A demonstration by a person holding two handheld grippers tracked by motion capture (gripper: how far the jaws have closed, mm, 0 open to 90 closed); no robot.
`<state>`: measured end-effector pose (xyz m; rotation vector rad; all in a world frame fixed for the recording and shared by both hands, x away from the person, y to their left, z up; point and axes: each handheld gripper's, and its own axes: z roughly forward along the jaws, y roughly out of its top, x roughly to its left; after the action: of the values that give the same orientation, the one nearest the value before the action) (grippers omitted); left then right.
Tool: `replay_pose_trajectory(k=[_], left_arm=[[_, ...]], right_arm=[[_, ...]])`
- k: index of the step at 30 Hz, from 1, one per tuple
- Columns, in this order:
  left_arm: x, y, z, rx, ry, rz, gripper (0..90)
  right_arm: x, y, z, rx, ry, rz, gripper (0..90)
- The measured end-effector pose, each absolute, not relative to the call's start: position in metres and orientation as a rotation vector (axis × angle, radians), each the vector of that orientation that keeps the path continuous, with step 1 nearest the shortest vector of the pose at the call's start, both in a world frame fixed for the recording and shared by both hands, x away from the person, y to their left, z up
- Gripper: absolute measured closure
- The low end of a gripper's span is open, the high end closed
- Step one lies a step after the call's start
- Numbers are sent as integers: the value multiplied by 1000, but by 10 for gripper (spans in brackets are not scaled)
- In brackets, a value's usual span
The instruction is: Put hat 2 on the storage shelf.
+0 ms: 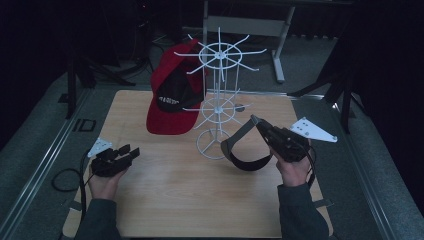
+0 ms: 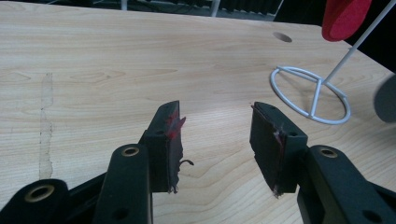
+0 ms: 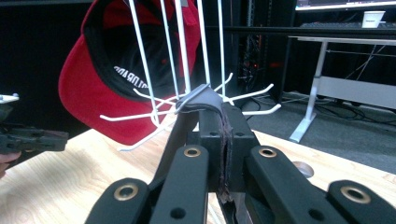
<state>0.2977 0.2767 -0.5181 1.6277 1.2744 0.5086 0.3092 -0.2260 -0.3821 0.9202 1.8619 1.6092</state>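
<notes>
A white wire rack stands mid-table on a ring base. A red cap with a black lining hangs from one of its upper left hooks. My right gripper is to the right of the rack, shut on the end of a dark looped band that hangs down toward the table. In the right gripper view the band's grey end is pinched between the jaws, just before the rack's lower hooks and the cap. My left gripper rests low at the table's left, open and empty.
The wooden table has a small round hole near its far edge. A cable loops off the left side. A desk frame and dark stands lie beyond the table.
</notes>
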Motion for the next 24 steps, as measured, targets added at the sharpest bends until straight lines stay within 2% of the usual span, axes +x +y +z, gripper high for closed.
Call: replay_pose_trajectory(k=[24], left_arm=[[298, 276, -519, 1629, 1275, 504, 540]], right_arm=[[312, -221, -369, 917, 1843, 1654, 885]])
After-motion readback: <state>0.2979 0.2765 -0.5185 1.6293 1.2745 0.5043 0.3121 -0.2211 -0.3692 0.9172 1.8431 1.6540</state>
